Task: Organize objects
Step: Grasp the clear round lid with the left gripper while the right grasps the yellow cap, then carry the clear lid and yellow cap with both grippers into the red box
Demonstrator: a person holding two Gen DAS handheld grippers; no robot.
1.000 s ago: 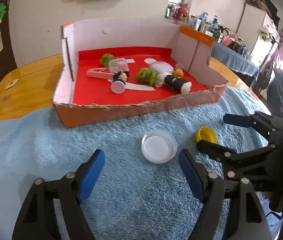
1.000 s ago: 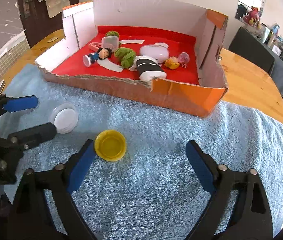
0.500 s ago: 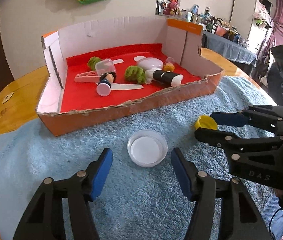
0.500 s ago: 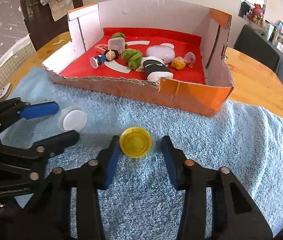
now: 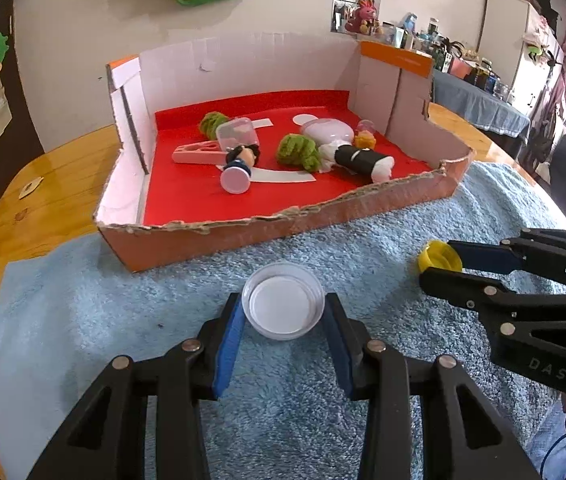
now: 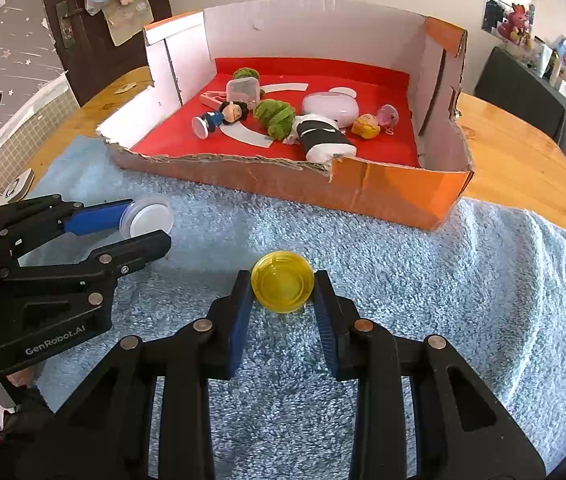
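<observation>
Both jaws closing now: left gripper (image 5: 283, 316) around the white lid (image 5: 283, 306), right gripper (image 6: 282, 300) around the yellow cap (image 6: 282, 281), both on the blue towel (image 6: 443, 280). Shallow rims, only fingertips touching; either could squirt free when lifted.

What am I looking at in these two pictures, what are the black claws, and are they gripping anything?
No robot here: a person holds a two-fingered tool in each hand, each with a camera looking along its fingers. The left camera shows the left hand-held gripper with jaws closing around a clear white lid. The right camera shows the right hand-held gripper closing on a yellow cap. Both lie on a blue towel. Behind stands a cardboard box with a red floor, holding small toys.
</observation>
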